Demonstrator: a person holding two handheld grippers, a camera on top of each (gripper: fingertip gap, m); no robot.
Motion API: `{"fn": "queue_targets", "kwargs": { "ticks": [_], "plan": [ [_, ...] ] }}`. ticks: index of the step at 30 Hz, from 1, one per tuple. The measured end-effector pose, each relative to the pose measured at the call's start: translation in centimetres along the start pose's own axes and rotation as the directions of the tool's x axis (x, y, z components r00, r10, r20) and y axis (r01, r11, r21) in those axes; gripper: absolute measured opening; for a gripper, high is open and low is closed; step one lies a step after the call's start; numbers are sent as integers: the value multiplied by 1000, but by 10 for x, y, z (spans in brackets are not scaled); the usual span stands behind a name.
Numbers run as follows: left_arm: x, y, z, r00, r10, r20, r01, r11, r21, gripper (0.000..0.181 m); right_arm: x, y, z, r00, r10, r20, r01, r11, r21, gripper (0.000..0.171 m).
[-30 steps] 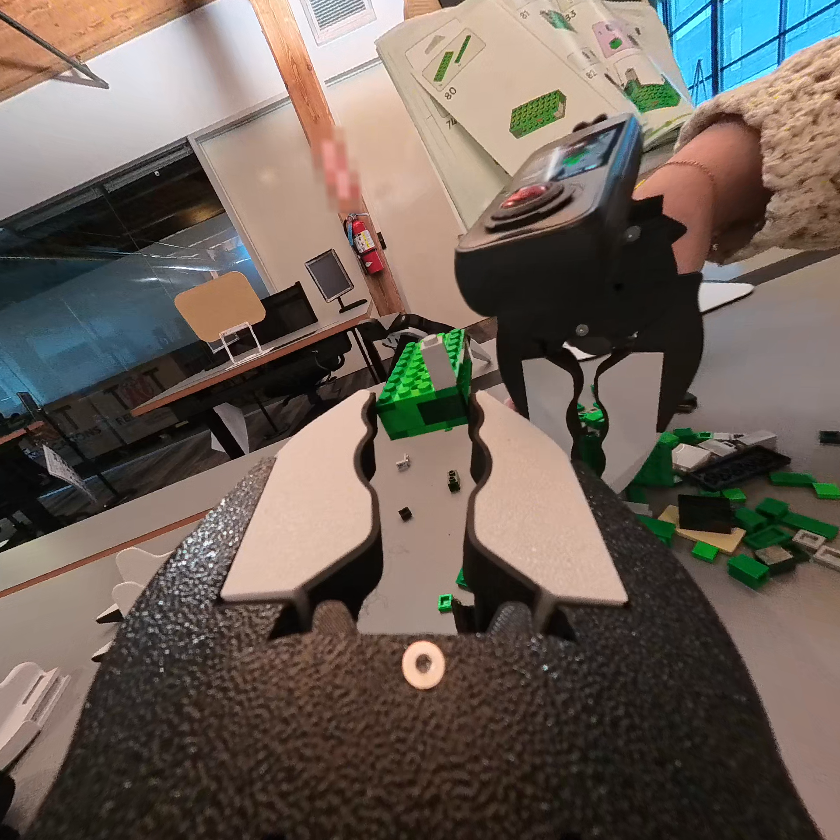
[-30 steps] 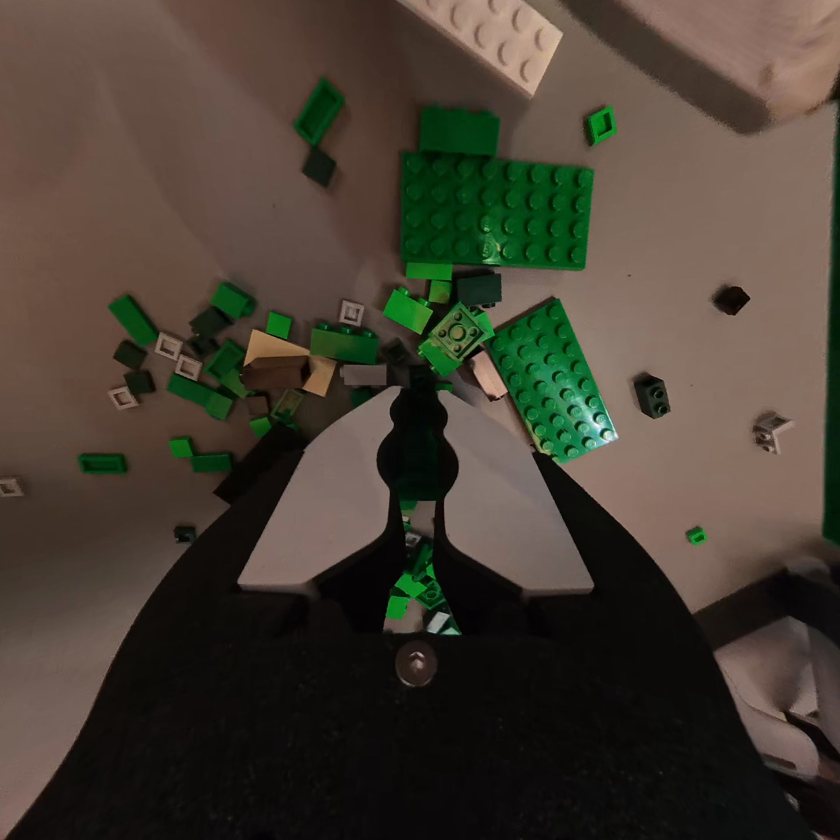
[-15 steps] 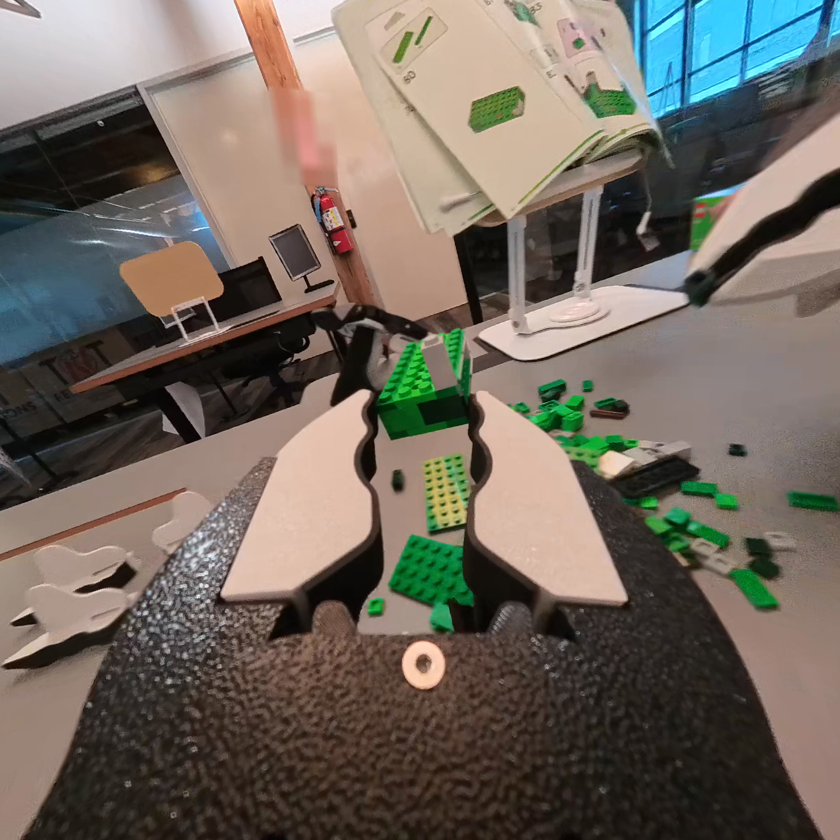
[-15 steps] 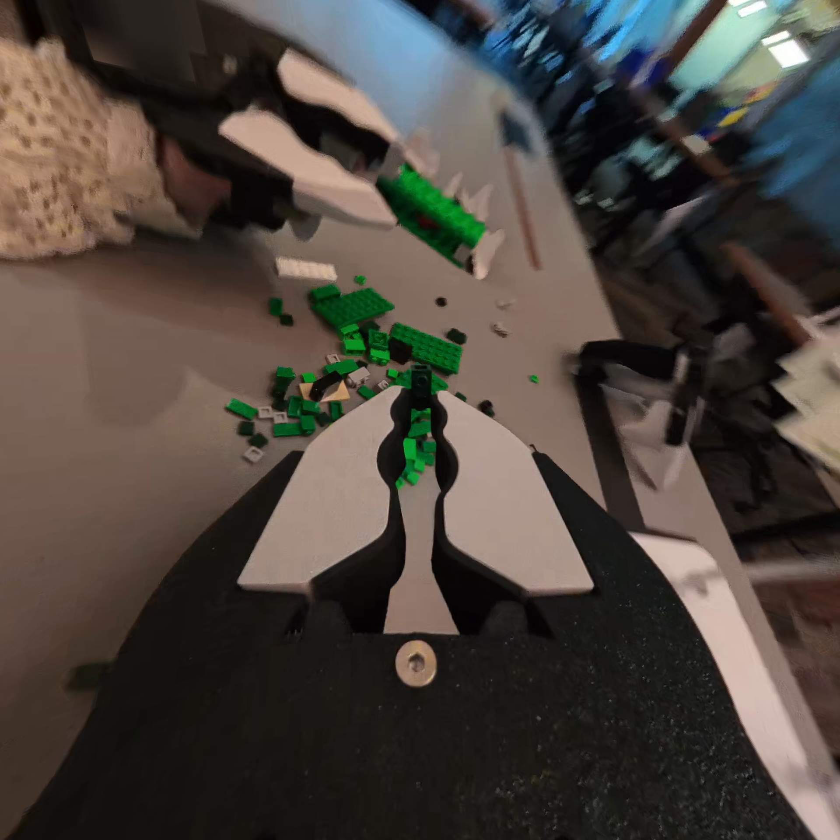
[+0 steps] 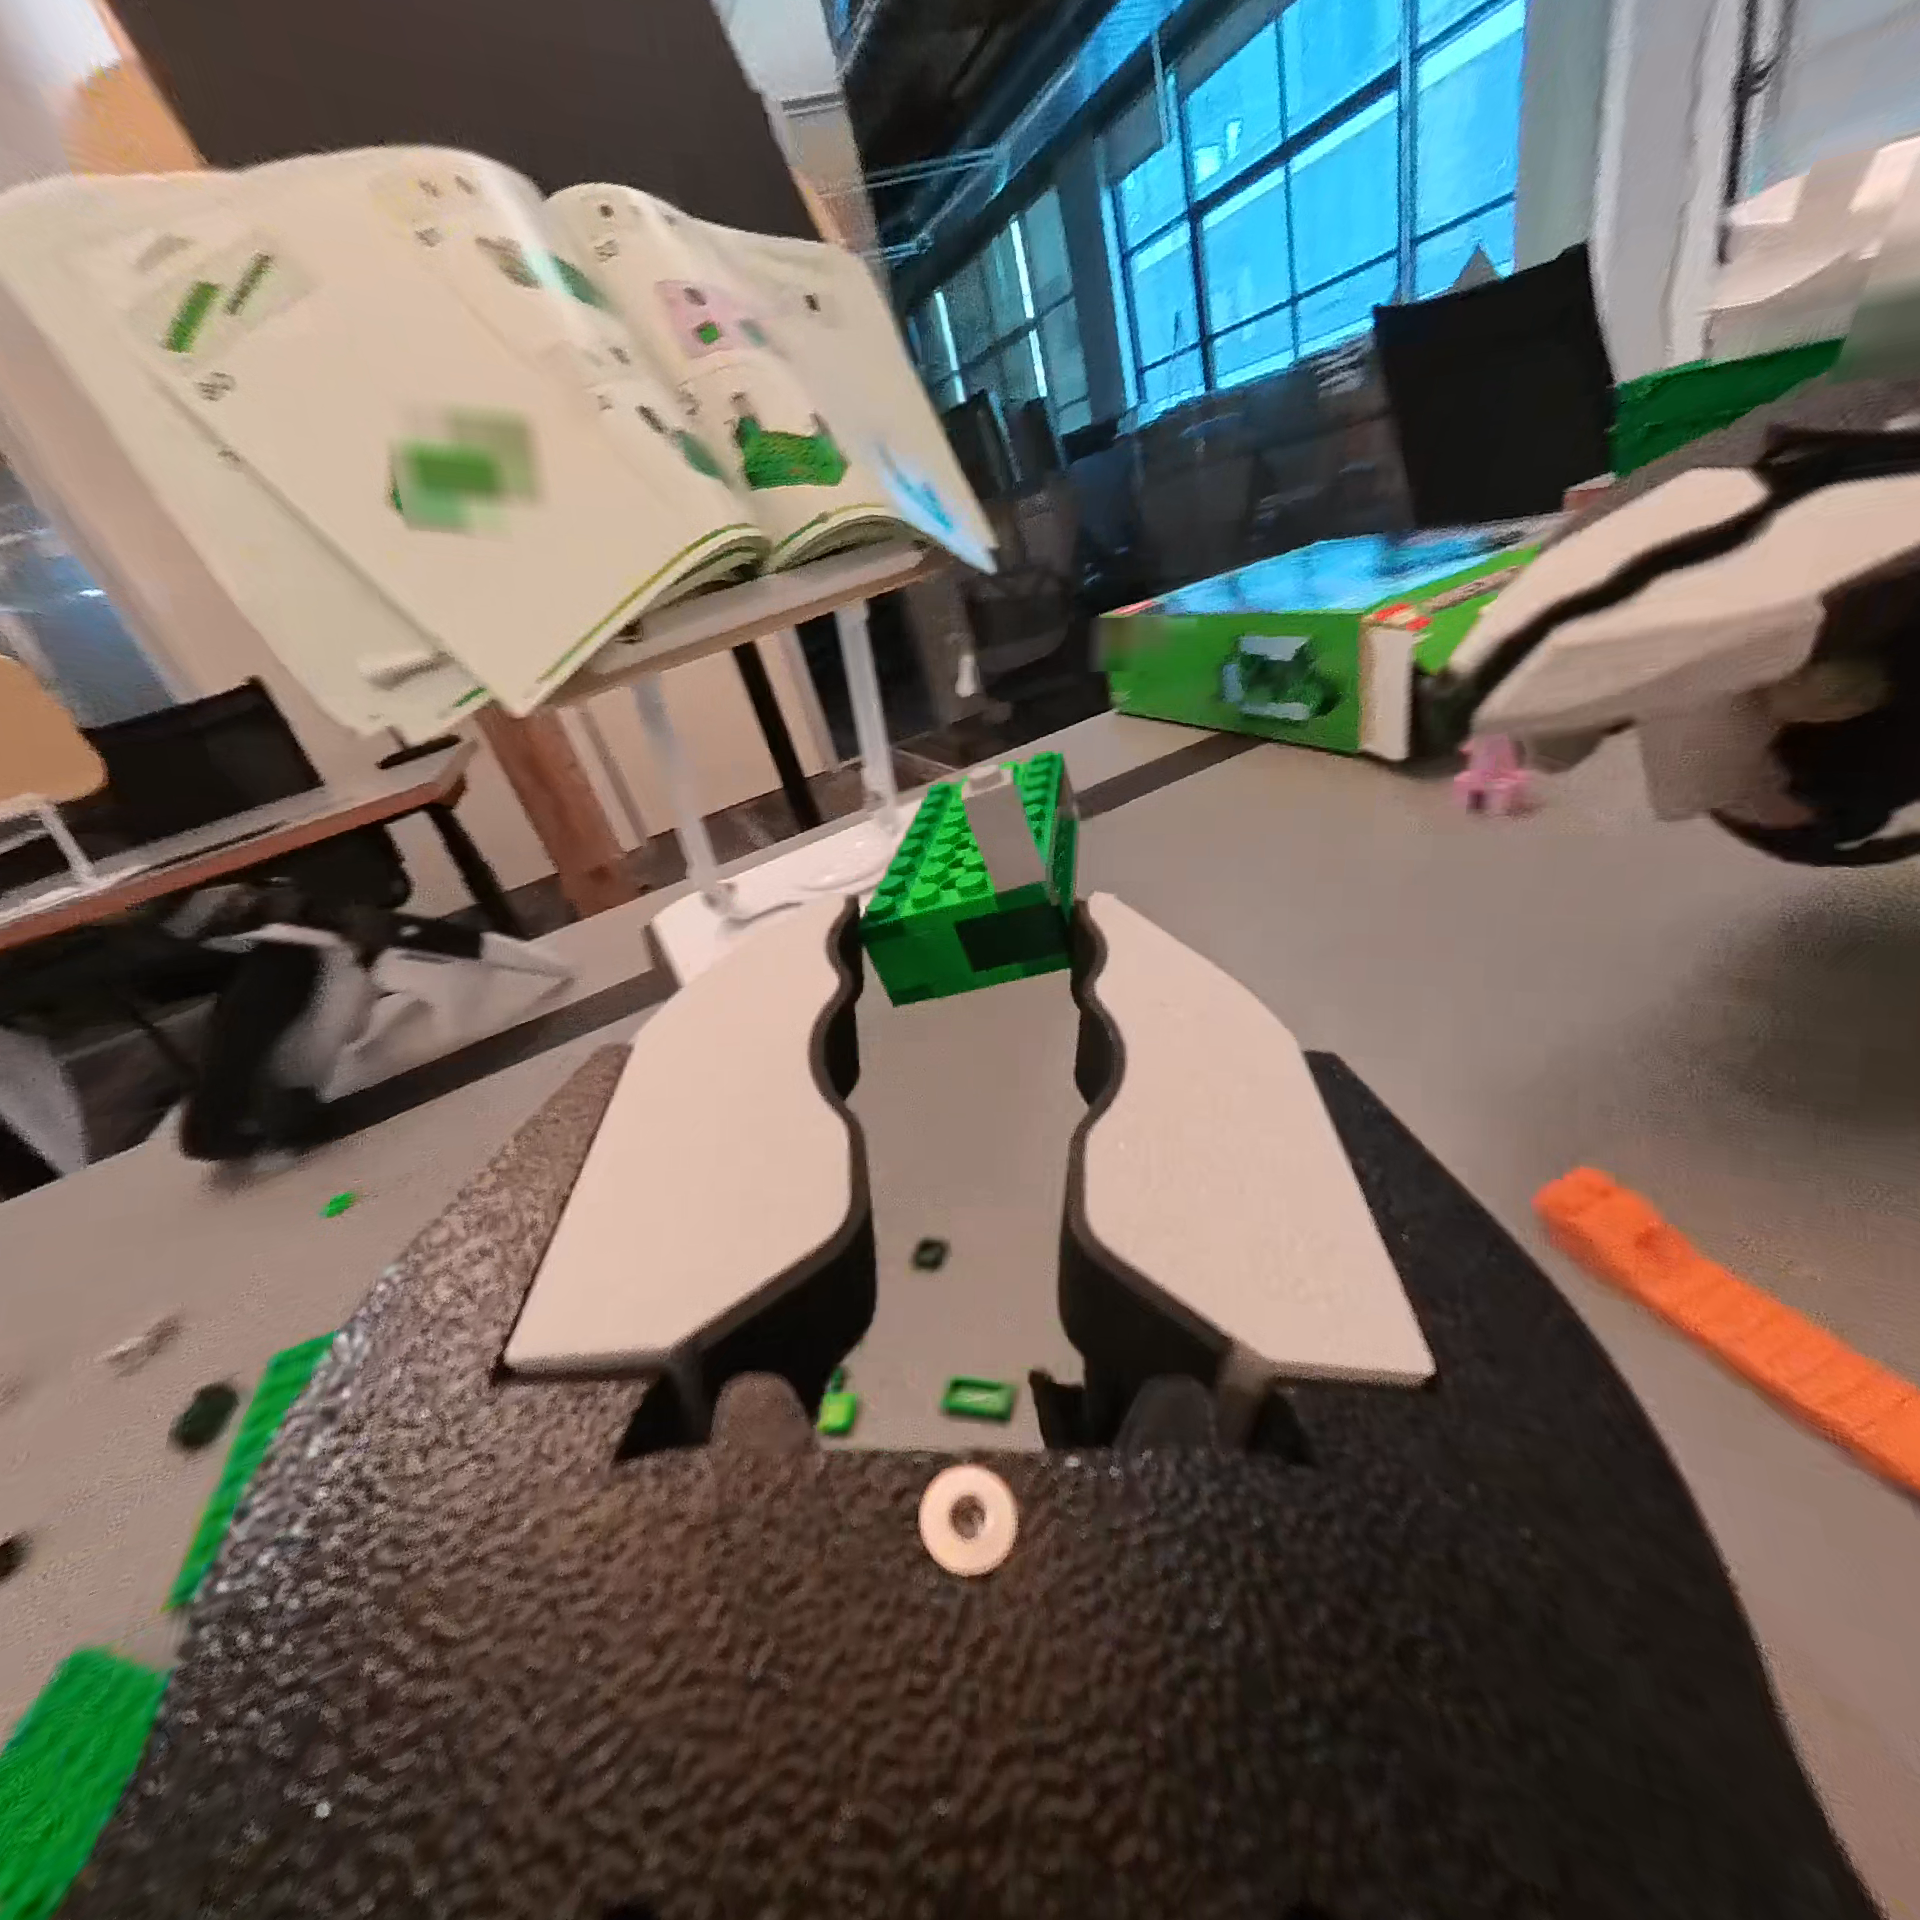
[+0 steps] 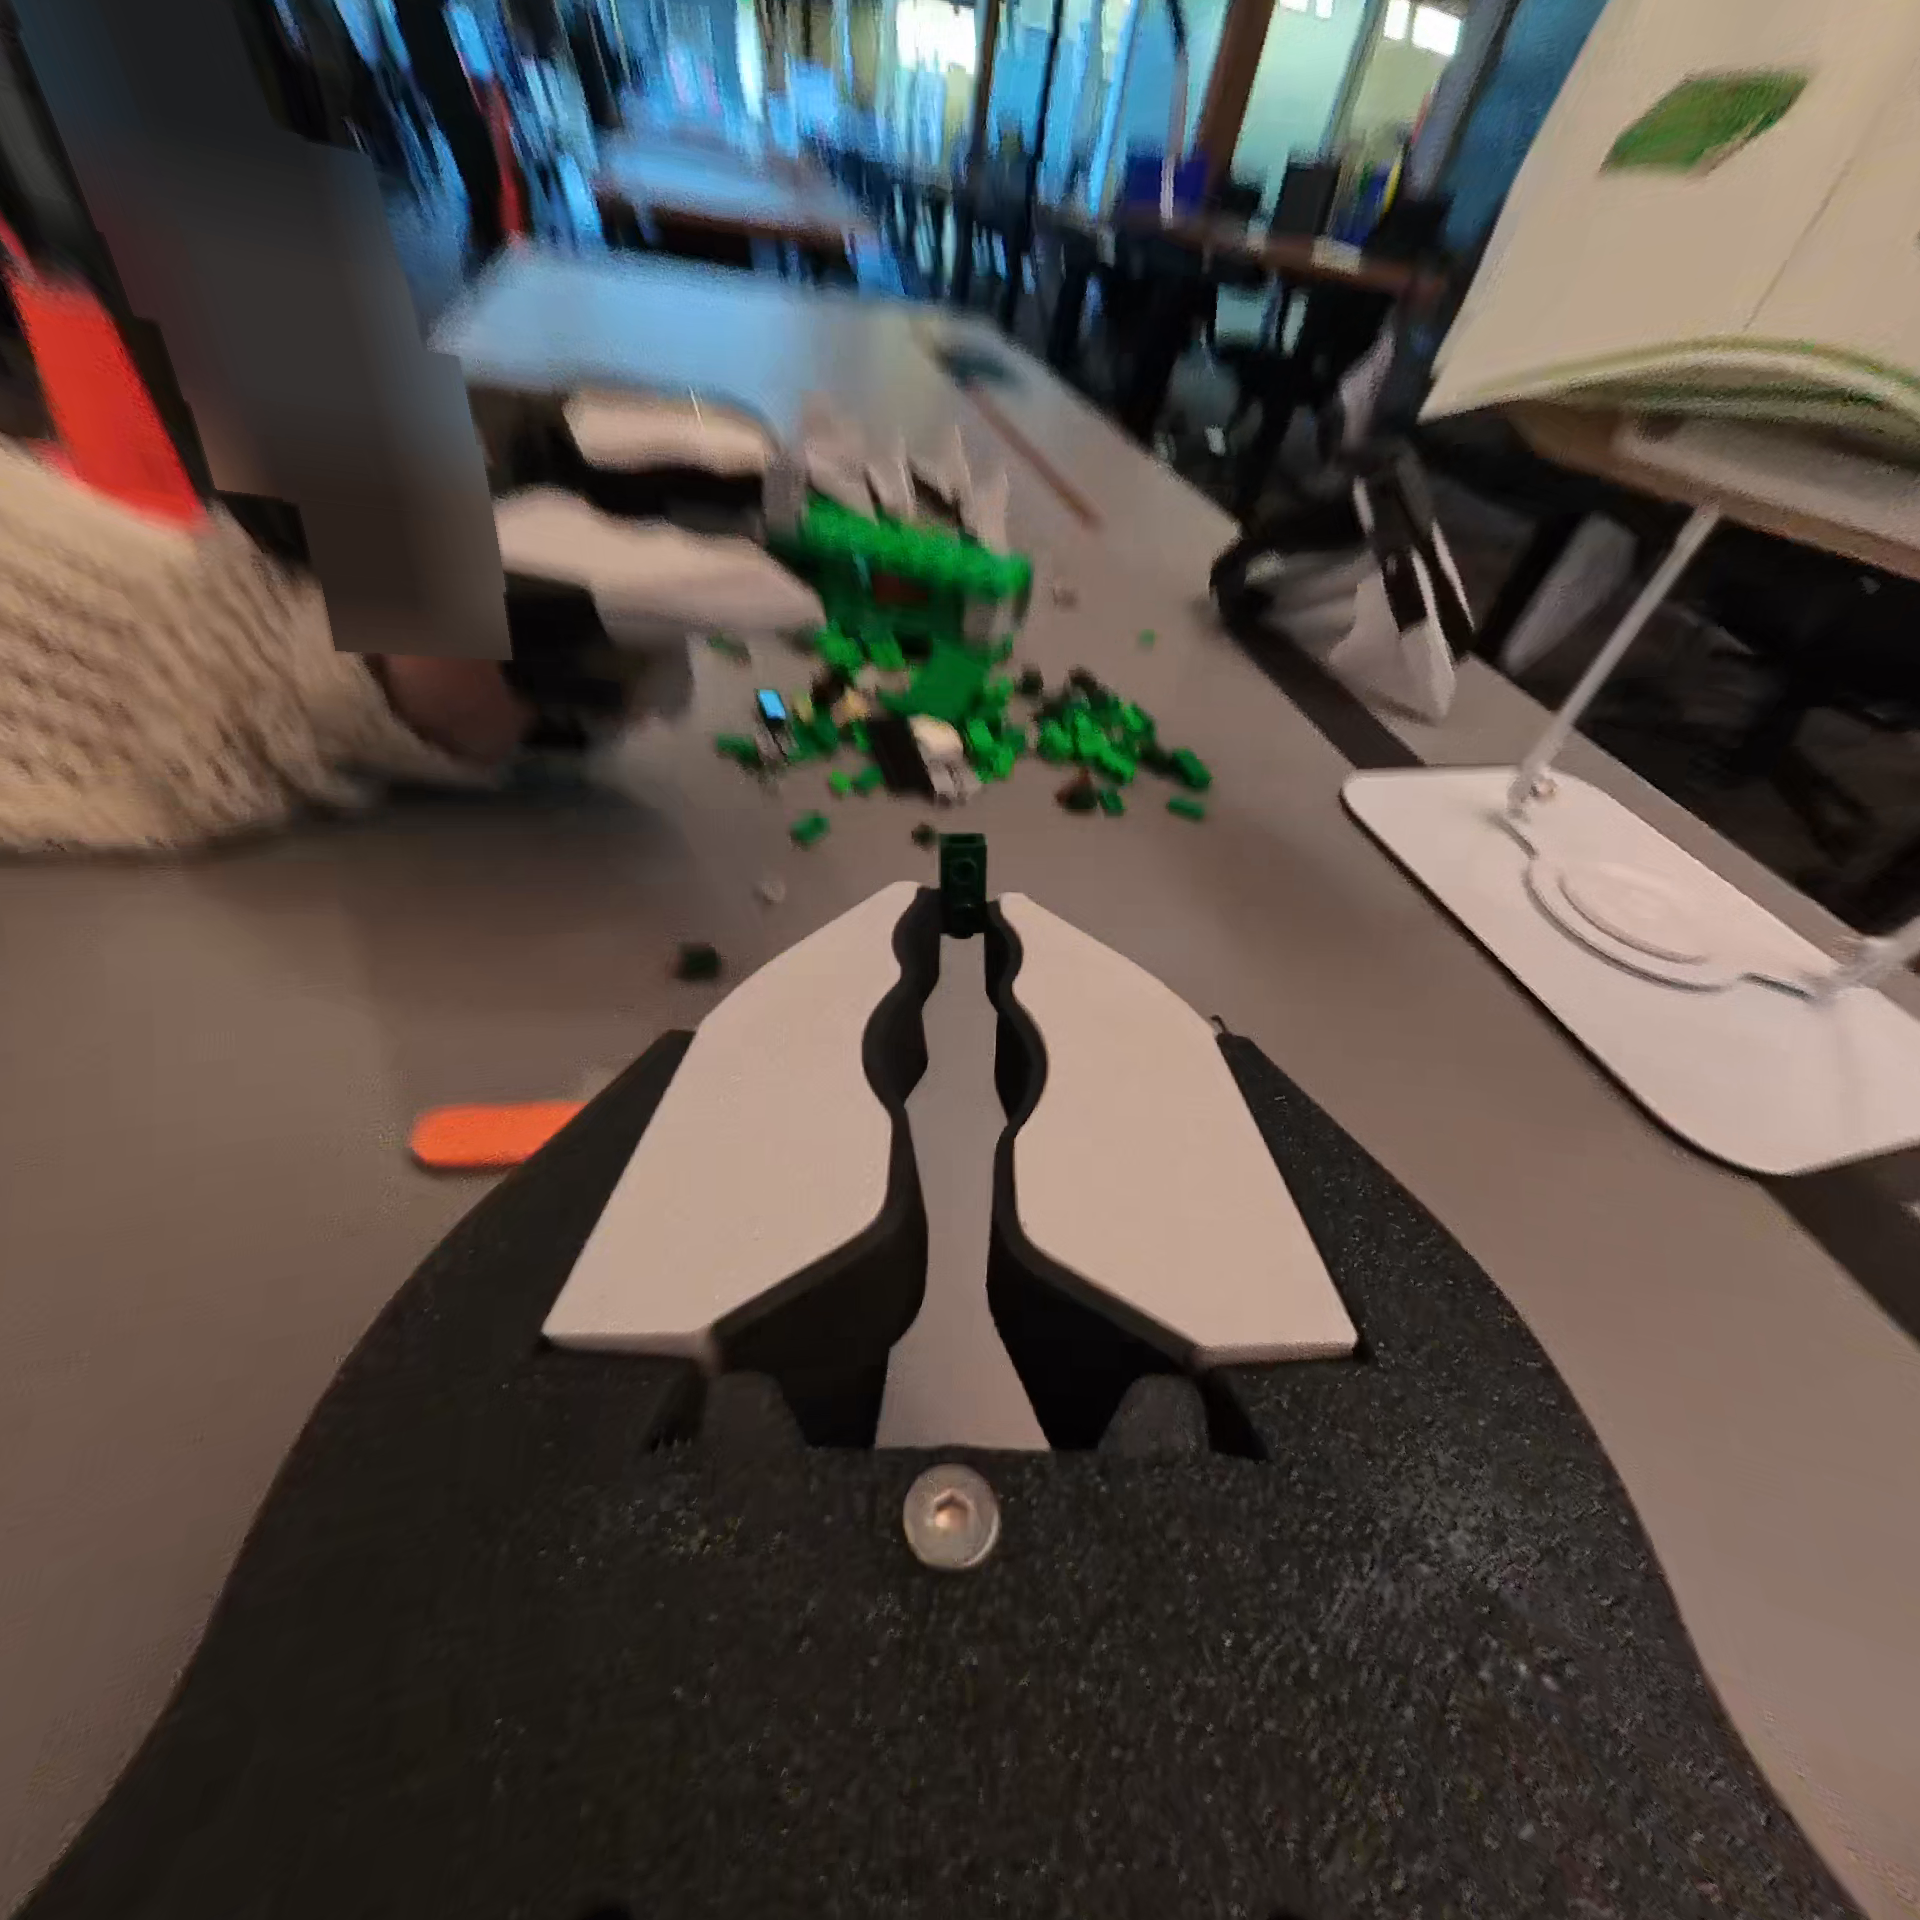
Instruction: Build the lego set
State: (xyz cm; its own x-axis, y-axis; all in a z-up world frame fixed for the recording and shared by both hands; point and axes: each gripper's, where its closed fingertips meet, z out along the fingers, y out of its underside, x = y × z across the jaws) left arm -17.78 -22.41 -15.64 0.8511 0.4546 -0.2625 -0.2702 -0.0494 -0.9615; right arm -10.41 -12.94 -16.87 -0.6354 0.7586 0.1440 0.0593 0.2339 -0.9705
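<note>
My left gripper [image 5: 966, 935] is shut on a green lego assembly [image 5: 961, 883] with a grey brick on top, held above the grey table. My right gripper [image 6: 961, 914] is shut on a small dark green brick [image 6: 962, 883], held upright at its fingertips above the table. The right gripper also shows at the right edge of the left wrist view [image 5: 1538, 644], blurred. The assembly in the left gripper shows blurred in the distance in the right wrist view [image 6: 904, 571]. A pile of loose green, black and white bricks [image 6: 966, 727] lies beyond the right gripper.
An open instruction booklet [image 5: 499, 416] rests on a white stand with a flat base [image 6: 1621, 935]. A green set box [image 5: 1268, 665] lies at the back. An orange tool [image 5: 1714, 1320] lies on the table at the right. Green plates [image 5: 239, 1455] lie at the lower left. A person's knitted sleeve [image 6: 156, 675] shows.
My right gripper has lifted the dark green brick out of the pile and swung up and away from it. My left gripper has turned right, still holding the assembly.
</note>
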Motion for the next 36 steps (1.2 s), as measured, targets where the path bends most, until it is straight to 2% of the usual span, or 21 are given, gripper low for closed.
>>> {"fn": "queue_targets", "kwargs": {
  "ticks": [2, 4, 7, 16, 22, 24, 26, 29, 31, 32, 33, 34, 36],
  "plan": [
    [19, 1, 8, 999, 4, -39, -4, 1000, -8, 38, -2, -21, -15, 991, 113, 68, -126, 967, 220, 7],
    [37, 2, 15, 996, 28, -81, -30, 999, -14, 38, -2, -36, -31, 962, 203, 183, -261, 881, 394, 7],
    [68, -4, 13, 976, 33, -217, -26, 999, 39, 38, 0, -41, -45, 933, 236, 273, -347, 793, 500, 7],
    [86, -9, 20, 951, 49, -306, -27, 997, 76, 38, -12, -29, -31, 947, 200, 252, -298, 840, 454, 7],
    [91, -11, 20, 939, 43, -342, -13, 996, 89, 38, -3, -27, -25, 981, 187, 56, -193, 871, 451, 7],
    [92, -11, 19, 938, 46, -344, -15, 996, 92, 38, 5, -29, -26, 961, 276, 22, -254, 848, 465, 7],
    [93, -11, 18, 936, 60, -346, -29, 995, 94, 38, 5, -32, -28, 925, 370, 83, -362, 798, 482, 7],
    [95, -11, 16, 934, 75, -350, -42, 994, 99, 38, 10, -35, -29, 811, 546, 210, -573, 669, 473, 7],
    [95, -11, 16, 934, 79, -350, -45, 994, 102, 38, 14, -40, -32, 741, 611, 279, -663, 597, 452, 7],
    [95, -11, 15, 934, 79, -349, -46, 994, 103, 38, 14, -42, -32, 721, 623, 304, -688, 589, 425, 7],
    [95, -11, 15, 934, 79, -348, -46, 994, 102, 38, 13, -44, -32, 722, 620, 308, -690, 609, 391, 7],
    [94, -11, 15, 935, 79, -346, -47, 994, 102, 38, 12, -43, -32, 757, 593, 275, -653, 669, 355, 7],
    [94, -10, 16, 936, 81, -344, -51, 994, 96, 38, 11, -37, -31, 904, 409, 122, -427, 872, 241, 7]
  ]
}}
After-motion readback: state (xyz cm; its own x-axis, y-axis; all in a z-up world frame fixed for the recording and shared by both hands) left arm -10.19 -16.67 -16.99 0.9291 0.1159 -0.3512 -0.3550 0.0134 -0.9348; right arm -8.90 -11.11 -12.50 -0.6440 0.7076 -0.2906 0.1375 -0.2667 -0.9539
